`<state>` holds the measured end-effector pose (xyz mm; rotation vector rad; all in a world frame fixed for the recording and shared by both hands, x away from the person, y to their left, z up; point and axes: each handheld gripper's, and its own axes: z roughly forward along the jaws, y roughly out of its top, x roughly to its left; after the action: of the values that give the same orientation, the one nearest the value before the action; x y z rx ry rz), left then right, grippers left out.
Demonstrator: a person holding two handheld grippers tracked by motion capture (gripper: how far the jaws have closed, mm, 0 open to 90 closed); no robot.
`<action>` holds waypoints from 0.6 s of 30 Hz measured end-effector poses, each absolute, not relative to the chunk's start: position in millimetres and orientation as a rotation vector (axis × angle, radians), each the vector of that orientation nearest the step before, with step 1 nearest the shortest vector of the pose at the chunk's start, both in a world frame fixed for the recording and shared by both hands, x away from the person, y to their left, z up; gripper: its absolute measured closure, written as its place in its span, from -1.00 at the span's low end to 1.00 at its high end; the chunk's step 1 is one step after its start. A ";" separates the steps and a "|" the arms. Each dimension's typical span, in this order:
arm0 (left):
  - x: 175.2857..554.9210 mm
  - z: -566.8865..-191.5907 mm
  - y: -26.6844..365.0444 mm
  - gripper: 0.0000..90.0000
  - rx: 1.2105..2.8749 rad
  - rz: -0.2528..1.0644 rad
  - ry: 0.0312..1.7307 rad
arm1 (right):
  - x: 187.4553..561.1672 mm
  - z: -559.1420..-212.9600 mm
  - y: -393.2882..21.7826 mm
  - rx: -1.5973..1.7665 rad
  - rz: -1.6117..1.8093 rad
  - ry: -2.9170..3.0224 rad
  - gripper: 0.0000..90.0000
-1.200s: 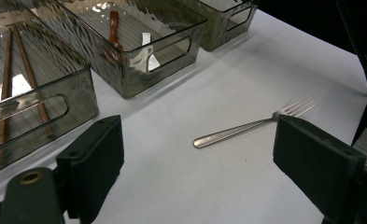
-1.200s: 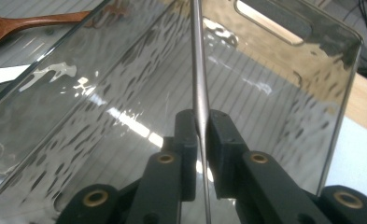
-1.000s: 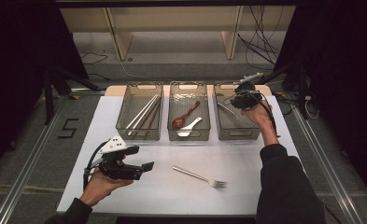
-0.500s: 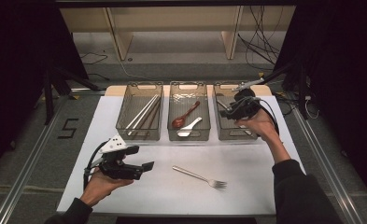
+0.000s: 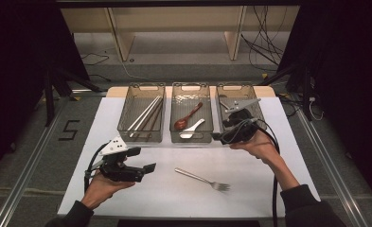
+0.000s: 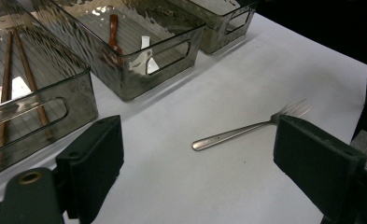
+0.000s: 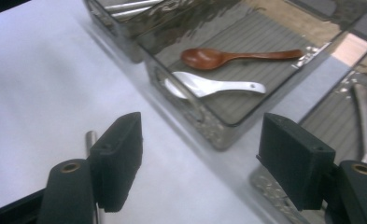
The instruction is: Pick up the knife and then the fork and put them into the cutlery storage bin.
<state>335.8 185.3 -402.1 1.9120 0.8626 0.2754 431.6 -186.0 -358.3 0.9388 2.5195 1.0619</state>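
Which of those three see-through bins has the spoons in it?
The middle bin: it holds a brown wooden spoon and a white spoon. The left bin holds chopsticks, the right bin metal cutlery.

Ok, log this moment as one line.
left tongs: open, empty | right tongs: just opened, empty | fork: loose on table

Ahead of your left claw: chopsticks (image 5: 143, 115) in left bin (image 5: 127, 124). Beside your right claw: brown spoon (image 5: 186, 117), white spoon (image 5: 192, 128) in middle bin (image 5: 190, 88). White bench (image 5: 250, 184) beneath.
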 end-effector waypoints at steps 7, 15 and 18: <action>334.9 -401.7 185.0 -0.65 1.907 0.275 0.853 | 420.7 -367.1 -174.1 0.885 1.015 2.587 -0.35; 334.5 -401.8 185.0 -0.65 1.908 0.278 0.849 | 409.9 -372.9 -159.2 0.829 0.965 2.654 -0.38; 334.9 -401.9 185.3 -0.65 1.904 0.281 0.849 | 405.0 -374.3 -152.0 0.792 0.933 2.694 -0.38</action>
<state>334.9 185.3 -401.9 1.9035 0.8491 0.2808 405.0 -152.0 -374.3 0.7921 2.6935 0.9335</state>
